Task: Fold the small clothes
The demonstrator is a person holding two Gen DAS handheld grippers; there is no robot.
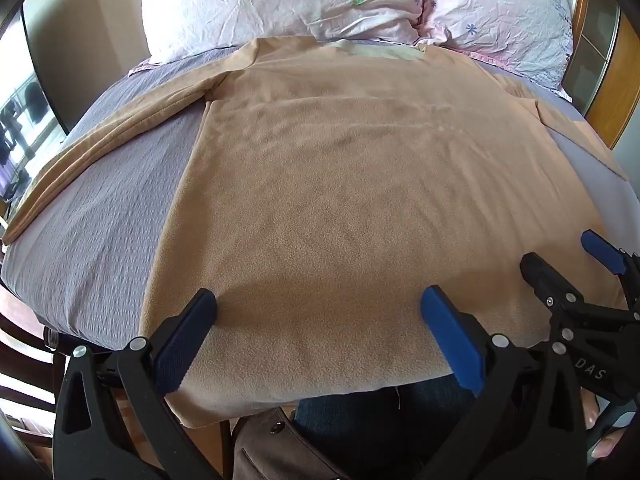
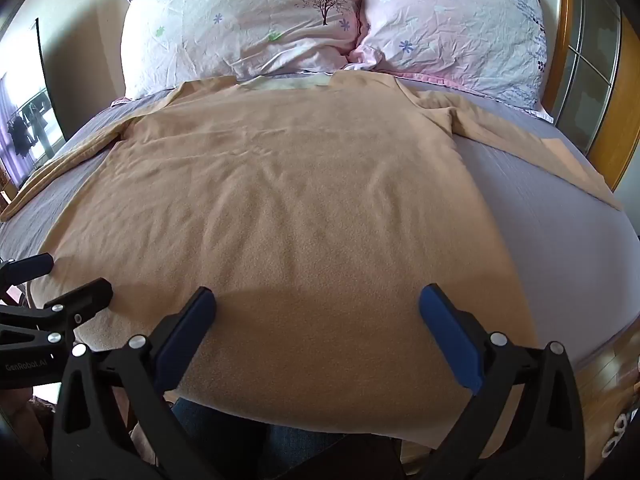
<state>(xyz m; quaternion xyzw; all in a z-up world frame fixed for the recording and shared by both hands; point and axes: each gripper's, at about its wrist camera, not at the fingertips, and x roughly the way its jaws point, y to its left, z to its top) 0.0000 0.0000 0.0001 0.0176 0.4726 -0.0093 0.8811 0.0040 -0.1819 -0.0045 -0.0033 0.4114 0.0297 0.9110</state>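
A tan long-sleeved fleece top (image 1: 352, 184) lies spread flat on the grey bed (image 1: 100, 216), collar toward the pillows and both sleeves stretched out to the sides. It also fills the right wrist view (image 2: 288, 208). My left gripper (image 1: 318, 304) is open and empty, hovering just over the hem near its left part. My right gripper (image 2: 318, 304) is open and empty over the hem's right part. The right gripper shows at the right edge of the left wrist view (image 1: 568, 264). The left gripper shows at the left edge of the right wrist view (image 2: 56, 280).
Two pink floral pillows (image 2: 248, 20) lie at the head of the bed (image 2: 540, 216). A wooden headboard frame (image 2: 624, 92) stands at the right. A window (image 2: 28, 120) is at the left. The person's jeans (image 1: 360, 412) show below the hem at the bed's near edge.
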